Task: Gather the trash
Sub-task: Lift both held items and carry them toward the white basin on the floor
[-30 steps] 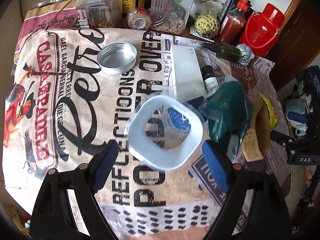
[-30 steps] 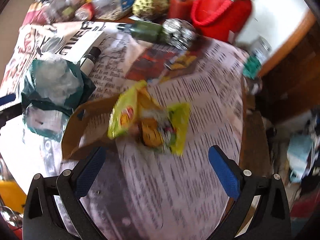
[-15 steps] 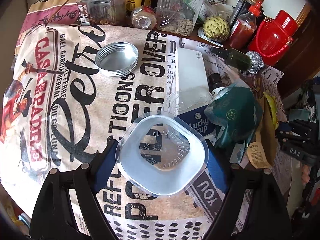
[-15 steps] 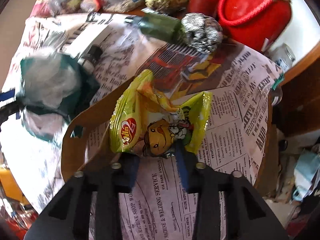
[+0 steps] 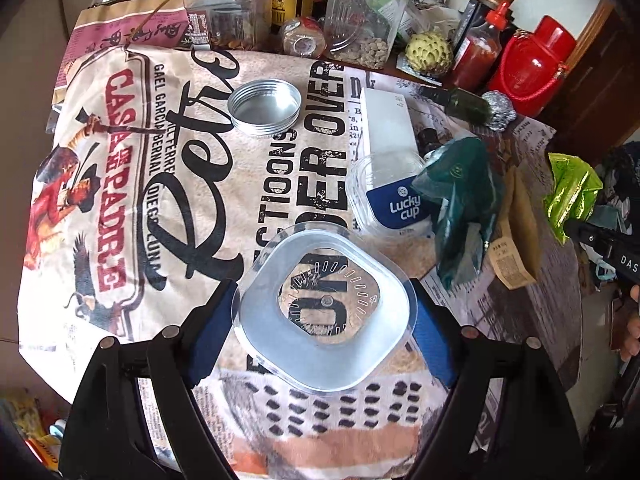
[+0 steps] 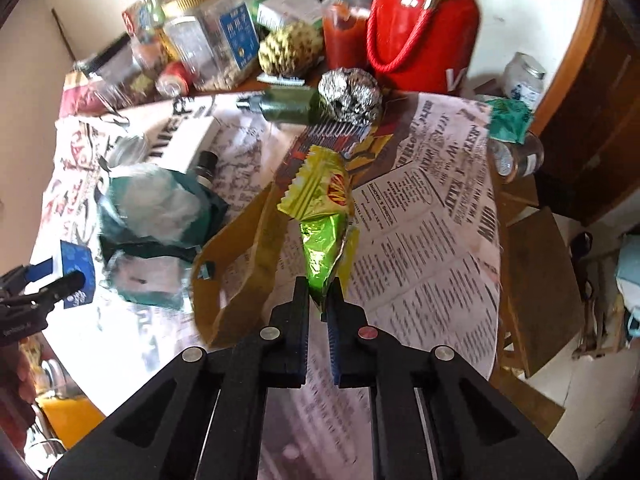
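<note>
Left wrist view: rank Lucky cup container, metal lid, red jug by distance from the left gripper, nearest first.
From the left gripper, which holds the clear plastic cup:
1. Lucky cup container, just ahead, right.
2. Metal lid, mid-table, ahead and left.
3. Red jug, far right edge of the table.

hidden: snack wrapper (image 6: pixel 320 216) lower tip, between the closed jaws | cut off: brown paper bag (image 5: pixel 516 232) partly behind green plastic bag (image 5: pixel 460 204) | blurred: jars (image 6: pixel 208 40) at table's far edge, labels unreadable
</note>
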### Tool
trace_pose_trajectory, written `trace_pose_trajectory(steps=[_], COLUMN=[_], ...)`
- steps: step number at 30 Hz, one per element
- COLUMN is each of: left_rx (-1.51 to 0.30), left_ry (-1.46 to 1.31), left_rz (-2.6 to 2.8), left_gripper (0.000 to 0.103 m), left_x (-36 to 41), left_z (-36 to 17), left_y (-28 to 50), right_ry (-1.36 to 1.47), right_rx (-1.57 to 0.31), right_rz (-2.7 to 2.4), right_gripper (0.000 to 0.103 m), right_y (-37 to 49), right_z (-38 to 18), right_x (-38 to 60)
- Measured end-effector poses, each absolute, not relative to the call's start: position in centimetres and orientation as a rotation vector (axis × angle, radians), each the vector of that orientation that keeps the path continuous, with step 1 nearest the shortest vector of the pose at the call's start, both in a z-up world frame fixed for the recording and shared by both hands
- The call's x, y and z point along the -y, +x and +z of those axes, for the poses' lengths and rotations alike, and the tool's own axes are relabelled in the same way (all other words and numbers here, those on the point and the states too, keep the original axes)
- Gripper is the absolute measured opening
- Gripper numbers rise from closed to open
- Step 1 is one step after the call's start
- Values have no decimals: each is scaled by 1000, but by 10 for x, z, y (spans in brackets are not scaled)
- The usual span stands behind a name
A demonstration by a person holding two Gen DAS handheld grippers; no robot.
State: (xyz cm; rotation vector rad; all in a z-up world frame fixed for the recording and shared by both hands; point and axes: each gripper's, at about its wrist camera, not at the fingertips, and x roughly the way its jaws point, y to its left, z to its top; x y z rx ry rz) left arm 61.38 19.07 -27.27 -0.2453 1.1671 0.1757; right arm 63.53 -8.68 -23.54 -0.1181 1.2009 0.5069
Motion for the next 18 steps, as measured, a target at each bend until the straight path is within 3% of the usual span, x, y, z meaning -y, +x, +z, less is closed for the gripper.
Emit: trace_pose_trajectory(steps=[18], left_rx=[-901], left_ry=[-107], left_rz=[4], left_gripper=[82], left_x=[-206], left_z=[-154], left_y=[507], right_ry=[51], right_rx=[-956], right_rz=[378], right_gripper=[7], right_y=[493], right_z=[-150], right_x=[54])
